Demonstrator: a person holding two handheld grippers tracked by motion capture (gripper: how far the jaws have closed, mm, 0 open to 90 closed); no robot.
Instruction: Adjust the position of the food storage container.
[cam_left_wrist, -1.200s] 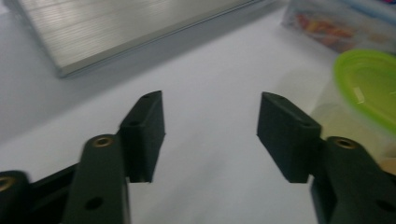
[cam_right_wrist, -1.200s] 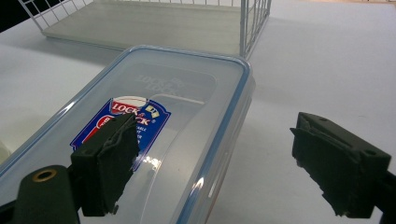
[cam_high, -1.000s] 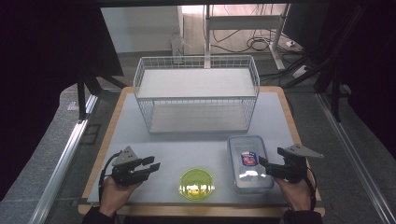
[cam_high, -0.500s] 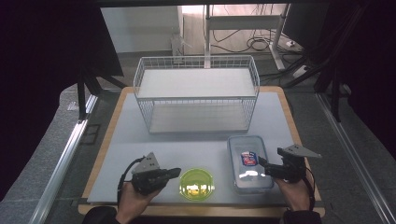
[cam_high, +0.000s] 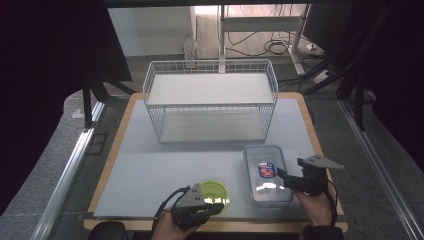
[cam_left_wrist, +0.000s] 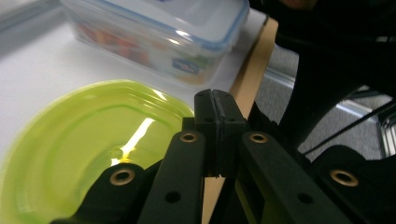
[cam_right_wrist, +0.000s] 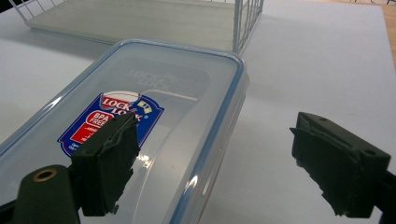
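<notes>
Left tool (cam_high: 216, 206), jaws pressed together, is hovering at the green bowl's (cam_high: 212, 192) six o'clock rim; right tool (cam_high: 283, 178) is gaping wide over the lidded clear box (cam_high: 266, 172).

lime-green plate (cam_high: 213, 192), clear blue-rimmed box (cam_high: 266, 174)
</notes>
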